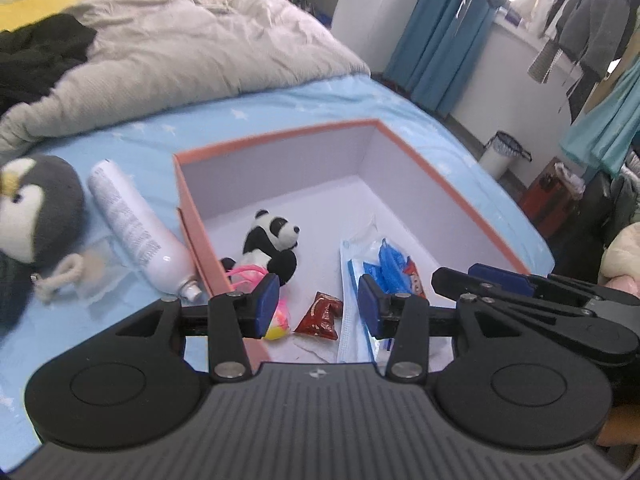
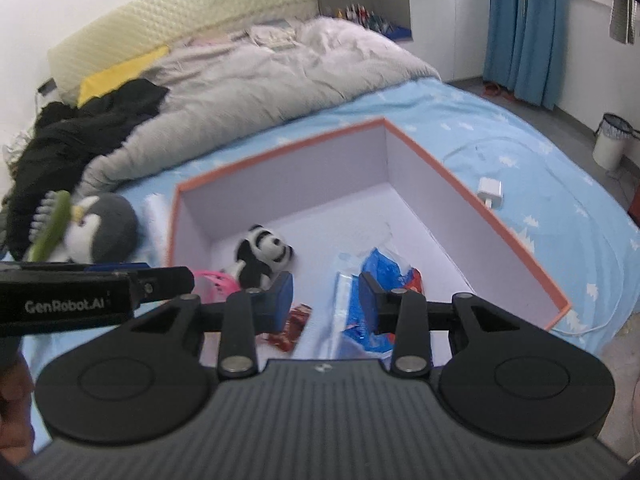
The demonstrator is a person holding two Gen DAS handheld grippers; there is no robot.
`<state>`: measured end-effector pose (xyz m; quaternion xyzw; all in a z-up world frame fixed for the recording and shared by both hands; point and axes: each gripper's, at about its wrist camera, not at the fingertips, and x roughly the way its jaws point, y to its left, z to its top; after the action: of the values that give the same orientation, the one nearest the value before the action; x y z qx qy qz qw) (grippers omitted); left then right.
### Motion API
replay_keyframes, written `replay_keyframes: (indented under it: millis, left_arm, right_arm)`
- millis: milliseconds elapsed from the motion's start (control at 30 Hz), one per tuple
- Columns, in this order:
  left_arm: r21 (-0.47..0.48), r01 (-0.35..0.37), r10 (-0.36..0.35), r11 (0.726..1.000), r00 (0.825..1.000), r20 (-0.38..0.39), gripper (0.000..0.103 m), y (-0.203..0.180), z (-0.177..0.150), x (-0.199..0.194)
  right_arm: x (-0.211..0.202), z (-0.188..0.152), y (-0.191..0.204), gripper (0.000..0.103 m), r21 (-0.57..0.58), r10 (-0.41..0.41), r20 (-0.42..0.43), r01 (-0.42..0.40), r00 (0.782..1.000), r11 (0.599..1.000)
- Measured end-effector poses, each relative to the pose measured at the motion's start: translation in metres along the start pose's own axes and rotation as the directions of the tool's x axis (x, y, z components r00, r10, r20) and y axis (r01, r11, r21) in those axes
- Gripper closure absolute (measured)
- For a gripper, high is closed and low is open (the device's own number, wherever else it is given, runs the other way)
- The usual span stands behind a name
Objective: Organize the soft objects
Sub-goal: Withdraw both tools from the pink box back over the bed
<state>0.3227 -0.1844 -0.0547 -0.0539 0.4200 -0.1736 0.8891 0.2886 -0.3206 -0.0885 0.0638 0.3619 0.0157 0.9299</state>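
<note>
An open box with an orange rim [image 1: 280, 136] [image 2: 280, 153] lies on the blue bed sheet. Inside it are a panda plush [image 1: 272, 240] [image 2: 262, 254], a red snack packet [image 1: 320, 316] [image 2: 294, 326], a blue packet [image 1: 390, 264] [image 2: 384, 276], a clear mask pack [image 1: 350, 320] and a pink item [image 1: 246, 272]. A grey penguin plush [image 1: 36, 204] [image 2: 102, 228] sits on the sheet left of the box. My left gripper [image 1: 318, 300] hovers open over the box's near end, nothing between its pads. My right gripper [image 2: 325, 300] is beside it, also open with nothing between its pads.
A white spray bottle [image 1: 136, 228] lies between penguin and box. A green brush [image 2: 50, 228] leans by the penguin. A grey duvet [image 2: 256, 80] and black clothes [image 2: 80, 128] cover the far bed. A white charger [image 2: 490, 192] lies right of the box. A bin [image 2: 610, 142] stands on the floor.
</note>
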Motion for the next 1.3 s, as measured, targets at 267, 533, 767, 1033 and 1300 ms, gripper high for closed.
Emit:
replay_keyframes:
  millis: [267,533,767,1033,1300]
  left_arm:
    - [0.004,-0.019,0.018,1.000,0.992,0.122,0.053,0.003,-0.018,-0.094]
    - [-0.016,-0.063,0.065,0.998,0.974,0.218,0.053,0.024,-0.053,-0.171]
    - [-0.047,-0.088,0.096,0.995,0.966,0.239,0.053,0.040,-0.086,-0.209]
    - [-0.089,-0.117,0.134,0.989,0.965,0.224,0.053,0.060,-0.129,-0.230]
    - [-0.143,-0.149,0.176,0.978,0.964,0.197,0.053,0.086,-0.168,-0.236]
  right_arm:
    - [-0.070,-0.008,0.033,0.064,-0.027,0.057,0.100,-0.054,0.993,0.998]
    - [-0.125,-0.023,0.069,0.064,-0.086,0.104,0.174,-0.090,0.979,0.992]
    - [-0.144,-0.044,0.090,0.064,-0.096,0.160,0.191,-0.144,0.968,0.985]
    - [-0.143,-0.076,0.116,0.064,-0.181,0.223,0.139,-0.197,0.965,0.964]
    - [-0.136,-0.112,0.134,0.064,-0.235,0.246,0.084,-0.221,0.966,0.947]
